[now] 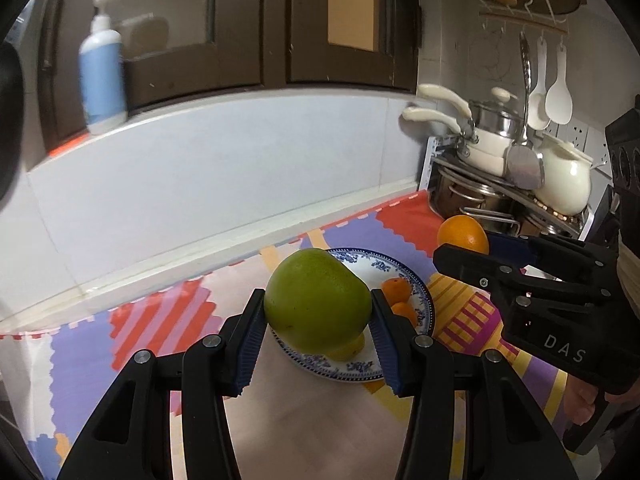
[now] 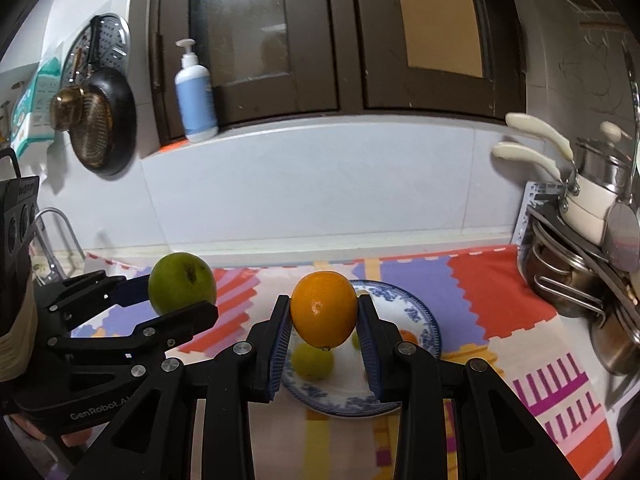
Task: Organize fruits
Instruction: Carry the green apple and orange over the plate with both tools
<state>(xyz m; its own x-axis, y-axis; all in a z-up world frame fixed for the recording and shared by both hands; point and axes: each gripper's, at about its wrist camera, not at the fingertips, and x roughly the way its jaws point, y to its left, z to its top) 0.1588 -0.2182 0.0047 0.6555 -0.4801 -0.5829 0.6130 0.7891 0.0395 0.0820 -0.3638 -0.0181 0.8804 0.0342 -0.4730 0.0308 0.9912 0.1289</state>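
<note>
On the window ledge at far left stands a white and blue pump bottle (image 1: 102,72). The left tool (image 1: 318,344) clamps a large green citrus fruit (image 1: 318,300) between its blue ribbed pads, holding it in the air over a blue-patterned white plate (image 1: 424,300). The fruit's skin is smooth, dull yellow-green, and from the right wrist view it shows a dark blemish near the top. The plate sits on the table, which is covered by a mat (image 1: 160,320) of red, purple and yellow blocks. On the plate lie 2 small orange fruits (image 1: 400,298) and a small yellow-green one (image 2: 312,362). The right tool (image 2: 324,344) grips a glossy orange (image 2: 324,310), also above the plate. At far right, cream-handled pans (image 1: 480,140) stack on a rack.
</note>
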